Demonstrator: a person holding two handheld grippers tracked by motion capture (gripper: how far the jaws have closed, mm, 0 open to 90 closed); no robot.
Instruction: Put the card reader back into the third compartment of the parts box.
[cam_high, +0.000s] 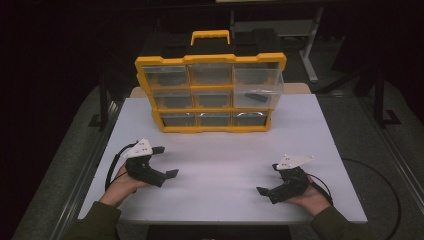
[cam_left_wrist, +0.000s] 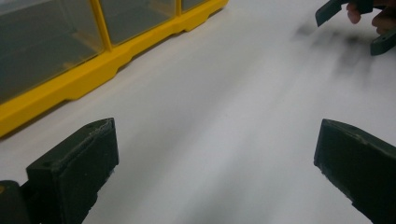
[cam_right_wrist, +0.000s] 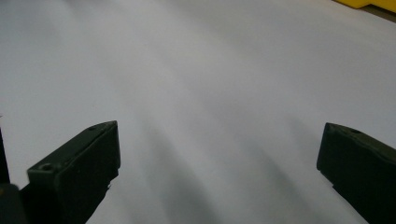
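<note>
Yellow drawer organizer (cam_high: 210, 95) stands upright at table's (cam_high: 220, 200) far edge, long axis 9-to-3; left gripper (cam_high: 167, 161) nearer, organizer at its 1 o'clock, right gripper (cam_high: 267, 177) farther back, both jaws wide, empty.

Workshop or lab setting: yellow parts organizer (cam_high: 210, 92) with clear drawers on a white surface (cam_high: 225, 165), metal-framed benches (cam_high: 310, 45) in the dark background.
</note>
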